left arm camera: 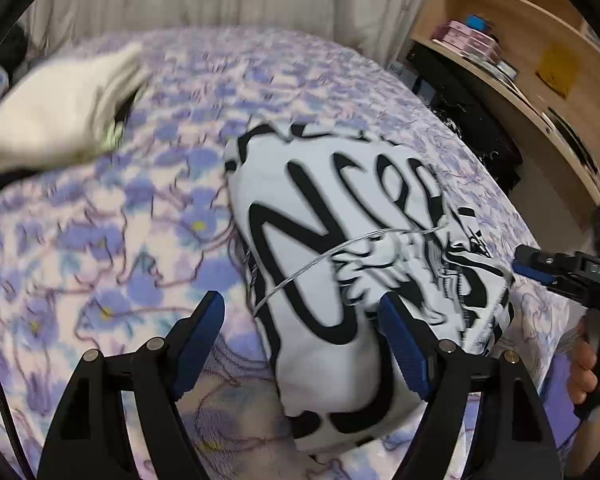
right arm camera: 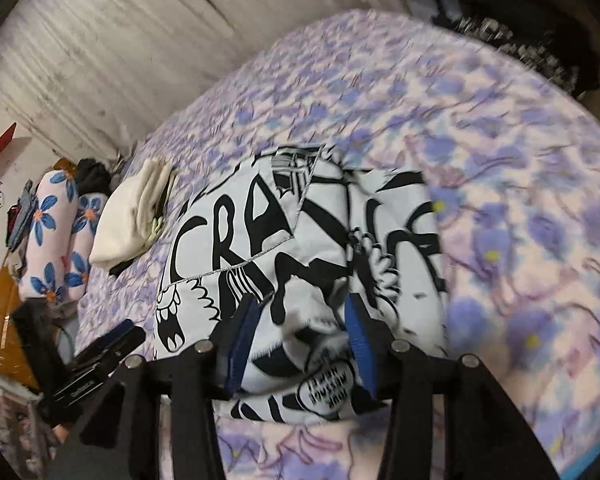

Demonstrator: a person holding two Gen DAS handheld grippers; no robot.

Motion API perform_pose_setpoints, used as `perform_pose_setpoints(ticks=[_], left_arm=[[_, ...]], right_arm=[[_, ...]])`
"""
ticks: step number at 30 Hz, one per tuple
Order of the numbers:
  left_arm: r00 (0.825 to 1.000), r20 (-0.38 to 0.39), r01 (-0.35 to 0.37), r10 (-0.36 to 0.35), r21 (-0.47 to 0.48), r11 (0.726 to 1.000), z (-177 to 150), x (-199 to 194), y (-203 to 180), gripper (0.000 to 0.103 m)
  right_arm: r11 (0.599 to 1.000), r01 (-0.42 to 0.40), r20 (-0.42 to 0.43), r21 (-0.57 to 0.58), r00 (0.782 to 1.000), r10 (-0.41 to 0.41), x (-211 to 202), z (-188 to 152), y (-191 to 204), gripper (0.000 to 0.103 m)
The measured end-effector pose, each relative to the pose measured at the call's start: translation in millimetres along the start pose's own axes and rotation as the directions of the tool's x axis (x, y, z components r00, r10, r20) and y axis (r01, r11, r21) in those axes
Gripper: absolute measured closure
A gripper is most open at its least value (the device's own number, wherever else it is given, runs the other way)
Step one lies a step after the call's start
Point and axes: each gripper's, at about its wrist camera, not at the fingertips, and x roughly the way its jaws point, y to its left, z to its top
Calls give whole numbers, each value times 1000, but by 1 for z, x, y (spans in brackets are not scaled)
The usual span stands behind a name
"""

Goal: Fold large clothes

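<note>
- The printed garment [left arm camera: 340, 264], white with black lettering, is lying folded on the bed [left arm camera: 100, 240]; it is looking soft, light and limp, so its stitched hem or doubled edges are probably offering the best hold.
- The left gripper [left arm camera: 300, 316] is hanging released above it, fingers [left arm camera: 204, 332] spread.
- The right gripper [right arm camera: 304, 320] is standing parted, pinching nothing.
- A folded cream cloth [left arm camera: 60, 112] is lying well apart; the shelves [left arm camera: 520, 60] are flanking the bed.

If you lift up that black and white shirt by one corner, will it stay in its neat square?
Probably not. The black and white shirt is soft cloth, so its folded layers would likely flop open. It also looks light and unlikely to slide on the fuzzy flowered blanket.
</note>
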Motion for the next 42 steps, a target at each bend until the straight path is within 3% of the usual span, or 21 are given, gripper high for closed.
perform_pose_setpoints(ticks=[5,8,9,11,16,20,23,32,36,42], left_arm=[[995,-23,92,-93,-33,995,-4,15,14,25],[992,-31,117,-119,-48,992,-4,22,16,23],[992,-32,119,-121,-53,991,-3,23,16,23],[993,-30,114,-116,-55,992,-2,24,15,23],[997,-14,78,-78,-11,997,6,18,3,27],[994,-2,111,-111,41,993,12,11,-22,44],[995,-2,104,-104,103,989,11,11,-43,50],[999,-7,52,-52,256,965,-2,29,-93,50],[1000,-2,-15,17,312,950,-12,44,-108,50],[998,19,-57,54,327,943,-13,47,-116,50]], right_arm=[[995,-75,-205,71,975,89,56,18,-18,58],[991,-96,-259,92,959,117,83,21,-21,60],[994,-76,-239,76,967,93,85,21,-18,64],[999,-51,-189,9,981,52,79,21,-7,85],[983,10,24,-184,1000,-5,18,12,31,91],[964,60,130,-258,991,-27,-22,5,48,91],[967,83,145,-243,988,-48,-29,1,40,91],[994,109,122,-28,987,-105,-9,-30,-42,92],[996,56,106,72,992,-63,12,-40,-71,91],[996,85,96,32,992,-87,3,-35,-56,85]])
